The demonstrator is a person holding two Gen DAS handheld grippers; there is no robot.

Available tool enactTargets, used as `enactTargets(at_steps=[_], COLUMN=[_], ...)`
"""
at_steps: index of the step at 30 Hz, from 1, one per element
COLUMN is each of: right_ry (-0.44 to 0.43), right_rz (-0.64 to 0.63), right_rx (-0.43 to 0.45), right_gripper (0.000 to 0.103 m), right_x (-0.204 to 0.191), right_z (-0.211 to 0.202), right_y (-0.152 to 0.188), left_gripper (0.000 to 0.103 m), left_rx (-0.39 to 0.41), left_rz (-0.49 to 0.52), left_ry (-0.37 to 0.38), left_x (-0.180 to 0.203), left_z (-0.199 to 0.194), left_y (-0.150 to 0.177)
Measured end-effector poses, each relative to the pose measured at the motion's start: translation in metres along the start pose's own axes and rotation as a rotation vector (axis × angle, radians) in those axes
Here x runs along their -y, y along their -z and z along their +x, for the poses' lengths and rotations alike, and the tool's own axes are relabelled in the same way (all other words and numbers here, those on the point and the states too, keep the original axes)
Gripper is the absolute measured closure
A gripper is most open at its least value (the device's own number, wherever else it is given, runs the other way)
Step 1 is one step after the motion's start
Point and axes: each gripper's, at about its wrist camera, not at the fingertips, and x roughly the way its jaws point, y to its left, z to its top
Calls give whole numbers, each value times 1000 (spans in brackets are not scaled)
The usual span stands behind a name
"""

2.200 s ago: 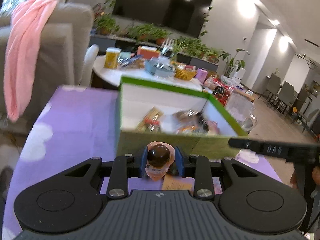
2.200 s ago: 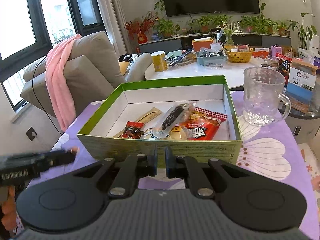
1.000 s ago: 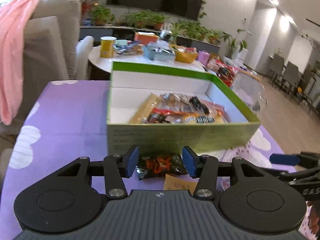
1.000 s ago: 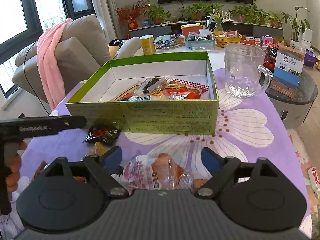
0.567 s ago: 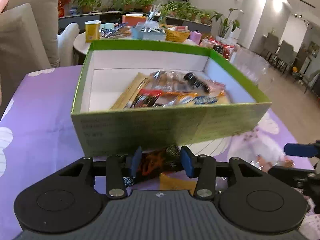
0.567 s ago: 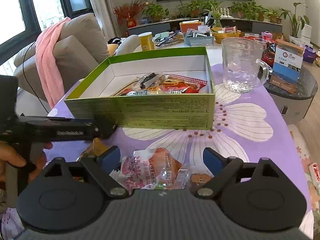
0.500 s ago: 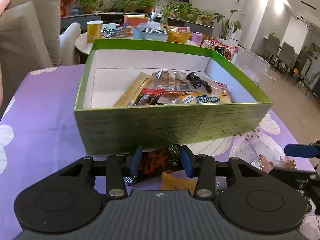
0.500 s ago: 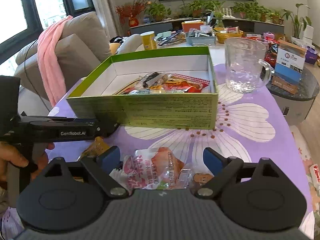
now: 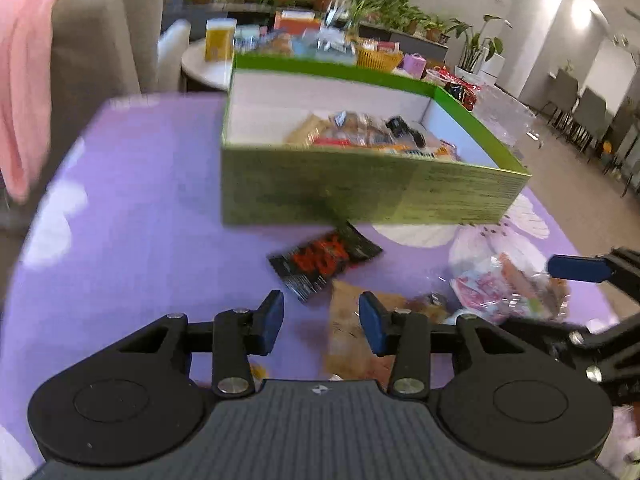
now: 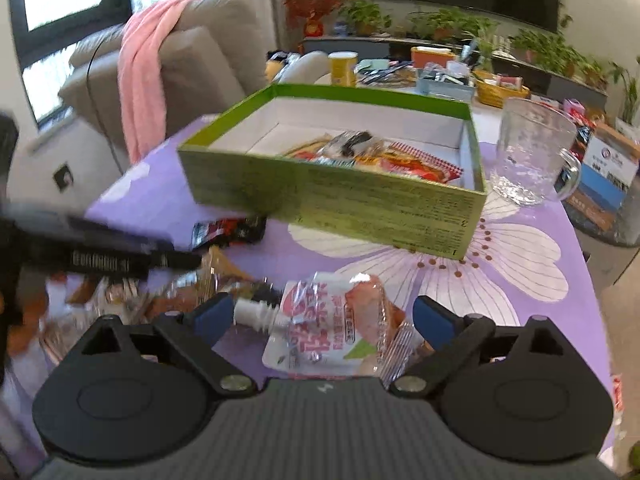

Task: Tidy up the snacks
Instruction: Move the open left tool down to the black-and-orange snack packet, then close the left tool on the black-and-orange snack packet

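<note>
A green box with a white inside holds several snack packets on the purple flowered tablecloth; it also shows in the right wrist view. My left gripper is open and empty, just short of a black and red packet and over a tan packet. My right gripper is wide open around a white and pink spouted pouch, with the jaws apart from it. The black and red packet lies by the box's front corner.
A glass mug stands right of the box. More loose packets lie at the table's near left. A sofa with a pink towel is at the left. A cluttered round table stands behind the box.
My left gripper pulled back and rose, so the black and red packet now lies free ahead of its open jaws. My right gripper swung left and dropped closer to the spouted pouch.
</note>
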Motion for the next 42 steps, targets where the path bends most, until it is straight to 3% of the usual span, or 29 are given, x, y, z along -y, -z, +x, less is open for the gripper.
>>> enactTargets(at_steps=[2,5,8,15,19,22,25,32,34,35,37,42], right_ry=[5,3,12,40,81,53,34,-12,-15,-13,-10,-16], right_rz=[-35,-72,-97,-128,-144,-122,-90,-37,-34,-33,-26,15], right_rx=[-22,-42,-60,-85,-95,-78,-73,-9,1,5,15,41], right_gripper=[26,26,25,25,25,26,26,26,26,26,26,26], right_x=[-4,-9,-12,-18,-20,-20,-16,-14,-15,-15,-14,-9], right_z=[2,5,10,27,40,39,33,6,-1,-2,-6,-13], right_y=[2,5,7,1,0,0,0,4,4,3,3,2], left_gripper=[62,62,62,64,82,98,103,100,89,80,74,74], left_rx=[39,36,18,3,21,38,61,83,88,90,93,44], left_rz=[102,244,300,259,232,197,167,177,197,218,280,416], left_ry=[-33,-27,-19,37,34,40,46,55,32,14,-8,16], left_x=[3,9,12,7,3,-1,-2,5,7,9,13,20], left_z=[2,17,32,46,39,32,21,2,1,3,7,31], left_y=[-6,-15,-21,-20,-14,-10,-7,-4,-5,-6,-9,-21])
